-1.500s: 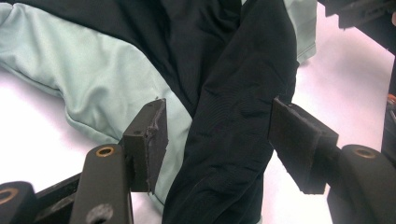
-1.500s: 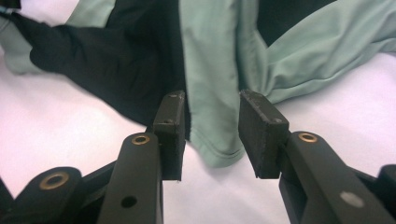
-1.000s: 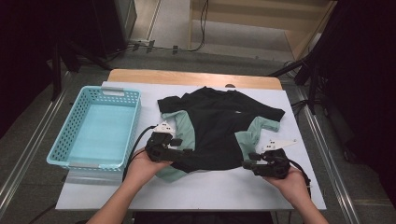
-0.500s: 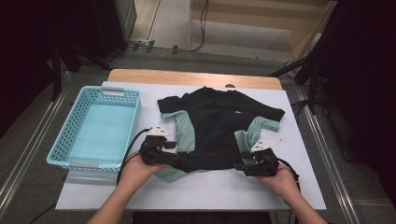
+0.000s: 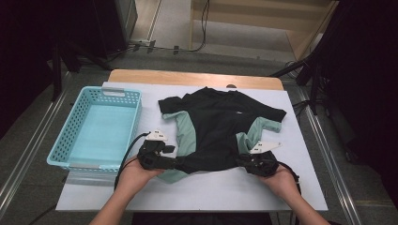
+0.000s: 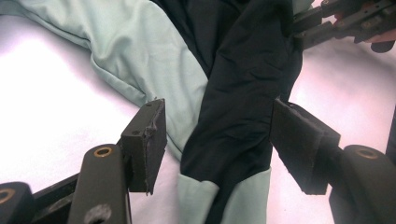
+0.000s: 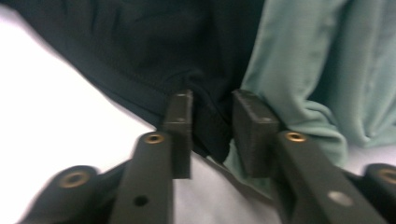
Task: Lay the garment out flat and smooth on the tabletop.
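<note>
Tabletop: both grippers have closed in on the shirt [image 5: 218, 126] hem.

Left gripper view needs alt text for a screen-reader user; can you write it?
Open tongs straddle a bunched black fold of a black and mint shirt lying on a white table. The other gripper bites the same fold at top right.
</note>
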A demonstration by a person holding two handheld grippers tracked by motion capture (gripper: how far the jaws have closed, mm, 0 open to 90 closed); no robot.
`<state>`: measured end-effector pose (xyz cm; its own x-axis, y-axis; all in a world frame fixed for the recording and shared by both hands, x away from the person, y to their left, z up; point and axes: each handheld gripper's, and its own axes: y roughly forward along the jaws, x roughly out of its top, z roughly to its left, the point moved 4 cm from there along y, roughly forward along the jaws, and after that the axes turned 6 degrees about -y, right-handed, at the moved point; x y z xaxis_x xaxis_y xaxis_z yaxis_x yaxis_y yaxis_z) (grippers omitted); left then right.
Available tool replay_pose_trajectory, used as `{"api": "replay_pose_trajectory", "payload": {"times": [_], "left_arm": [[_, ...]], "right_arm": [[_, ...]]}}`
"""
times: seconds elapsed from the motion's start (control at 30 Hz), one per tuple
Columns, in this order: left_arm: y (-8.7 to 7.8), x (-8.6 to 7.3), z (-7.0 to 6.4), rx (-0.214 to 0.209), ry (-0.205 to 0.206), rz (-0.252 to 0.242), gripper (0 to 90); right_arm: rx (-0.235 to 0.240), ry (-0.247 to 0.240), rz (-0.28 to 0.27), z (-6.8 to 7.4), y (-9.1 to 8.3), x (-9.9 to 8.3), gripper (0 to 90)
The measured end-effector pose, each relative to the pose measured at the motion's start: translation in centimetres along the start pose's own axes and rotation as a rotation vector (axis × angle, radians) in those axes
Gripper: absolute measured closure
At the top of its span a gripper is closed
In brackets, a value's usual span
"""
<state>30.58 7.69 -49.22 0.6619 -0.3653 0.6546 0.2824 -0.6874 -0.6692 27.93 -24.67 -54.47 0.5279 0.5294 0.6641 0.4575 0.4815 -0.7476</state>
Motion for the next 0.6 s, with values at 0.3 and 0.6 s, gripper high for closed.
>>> {"api": "replay_pose_trajectory", "payload": {"times": [0.3, 0.6], "left_arm": [[0.0, 0.1, 0.2, 0.001, -0.004, -0.003, 38.0], [-0.2, 0.2, 0.3, -0.002, -0.004, -0.011, 38.0]], "right_arm": [[0.074, 0.143, 0.070, -0.7, -0.3, 0.4, 82.7], [0.126, 0.193, 0.129, 0.5, -2.9, 0.0, 82.7]]}}
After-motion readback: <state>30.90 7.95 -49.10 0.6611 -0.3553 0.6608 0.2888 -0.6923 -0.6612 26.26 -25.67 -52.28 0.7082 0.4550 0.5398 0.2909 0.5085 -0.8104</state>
